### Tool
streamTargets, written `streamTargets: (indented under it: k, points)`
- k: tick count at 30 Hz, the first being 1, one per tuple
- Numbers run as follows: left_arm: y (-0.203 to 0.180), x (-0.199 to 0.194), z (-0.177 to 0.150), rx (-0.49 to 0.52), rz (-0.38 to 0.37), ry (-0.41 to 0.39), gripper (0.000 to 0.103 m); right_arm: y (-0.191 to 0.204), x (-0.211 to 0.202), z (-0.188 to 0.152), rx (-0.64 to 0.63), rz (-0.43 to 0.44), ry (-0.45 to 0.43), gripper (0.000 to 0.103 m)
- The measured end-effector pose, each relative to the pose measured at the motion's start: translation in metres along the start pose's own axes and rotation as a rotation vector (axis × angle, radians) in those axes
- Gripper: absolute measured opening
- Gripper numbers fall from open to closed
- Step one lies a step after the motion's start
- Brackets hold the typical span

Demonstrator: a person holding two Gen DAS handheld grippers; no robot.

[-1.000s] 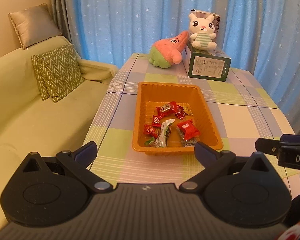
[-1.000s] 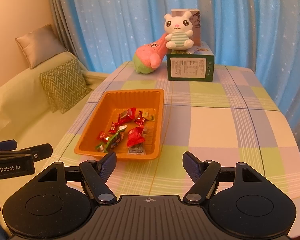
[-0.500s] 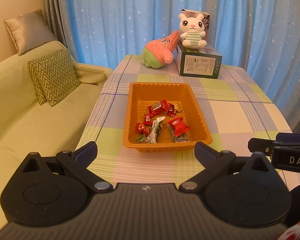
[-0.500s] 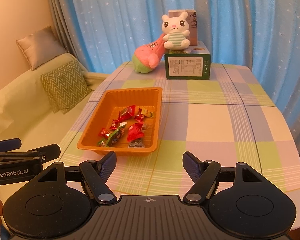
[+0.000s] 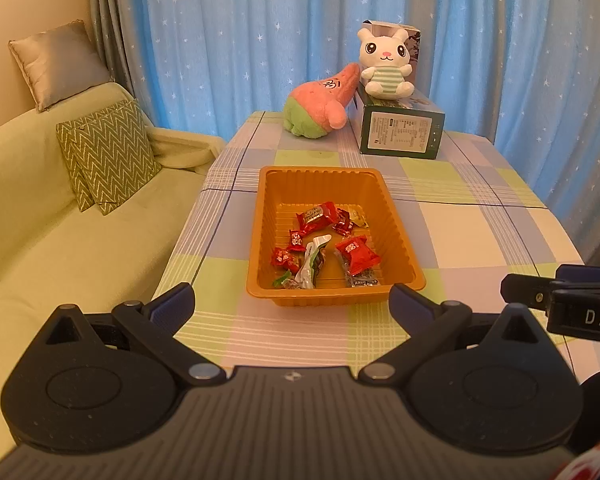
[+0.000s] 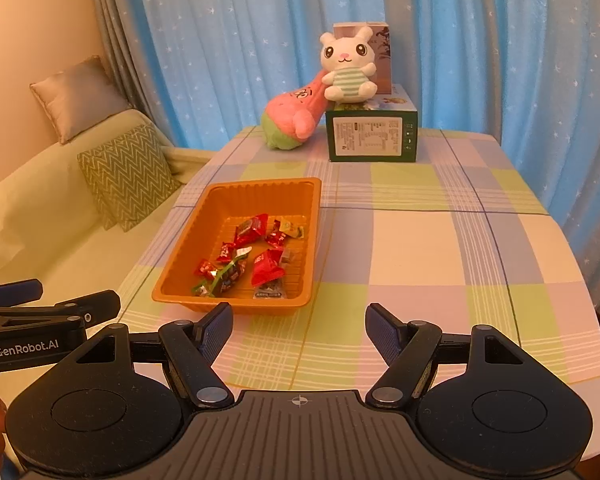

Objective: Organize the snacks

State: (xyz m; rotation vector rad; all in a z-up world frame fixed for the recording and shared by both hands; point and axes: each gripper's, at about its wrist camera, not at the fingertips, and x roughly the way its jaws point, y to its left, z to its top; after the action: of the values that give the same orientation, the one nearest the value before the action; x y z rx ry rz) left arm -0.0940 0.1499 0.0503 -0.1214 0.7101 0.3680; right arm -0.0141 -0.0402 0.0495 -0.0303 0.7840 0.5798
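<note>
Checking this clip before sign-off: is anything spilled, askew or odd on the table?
Nothing is spilled: every wrapped snack lies in the orange tray. Only the pink plush looks askew, tipped head-down and leaning against the green box. Both grippers are open, holding nothing.

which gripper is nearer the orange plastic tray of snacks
Left. The left gripper hangs right before the orange plastic tray, centred on its near rim. The right gripper sits off its near right corner.
</note>
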Motion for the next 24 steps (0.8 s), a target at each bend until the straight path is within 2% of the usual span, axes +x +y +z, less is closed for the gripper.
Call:
streamTargets:
  k: [24]
  points:
    - [-0.0004,-0.0022,0.0013,0.003,-0.007,-0.006,0.103,0.0007,-0.0018,0.0011,0.000,-0.001,-0.006,0.073]
